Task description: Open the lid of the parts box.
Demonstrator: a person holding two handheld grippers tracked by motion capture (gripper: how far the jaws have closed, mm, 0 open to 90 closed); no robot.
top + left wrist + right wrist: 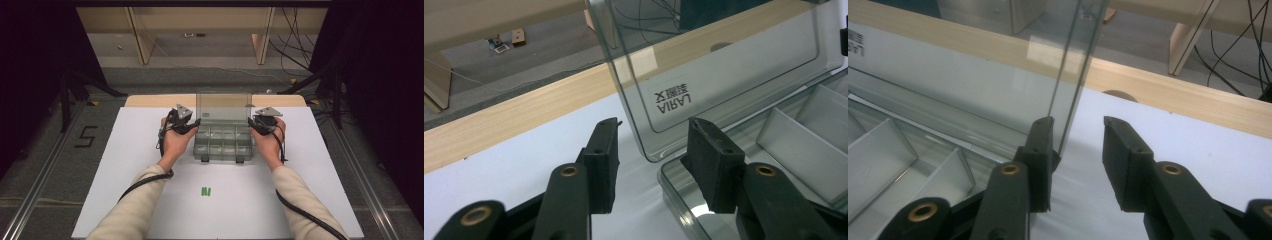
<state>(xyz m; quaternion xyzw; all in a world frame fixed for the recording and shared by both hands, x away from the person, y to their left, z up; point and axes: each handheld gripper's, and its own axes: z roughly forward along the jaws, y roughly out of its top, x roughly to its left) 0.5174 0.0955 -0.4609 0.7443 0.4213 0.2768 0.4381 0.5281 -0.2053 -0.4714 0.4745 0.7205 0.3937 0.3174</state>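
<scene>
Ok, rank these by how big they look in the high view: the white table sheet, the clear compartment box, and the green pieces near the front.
1. White table sheet, by far the largest.
2. Clear compartment box, lid raised, between the two grippers.
3. Green pieces, the smallest, although they lie nearer the camera.

Both forearms are extended forward from the near edge, sleeves cream, converging slightly toward the middle. Left gripper [192, 123] is held in the left hand [174, 141], jaws angled right and far, grey three-cornered plate on top. Right gripper [251, 126] is gripped by the right hand [268, 142], jaws pointed left, plate up. Jaws of both are seen parted with a clear gap in their own views [654, 150] [1078, 150]. A black cable is trailed back along each forearm. Both hands are held level, well apart.
</scene>
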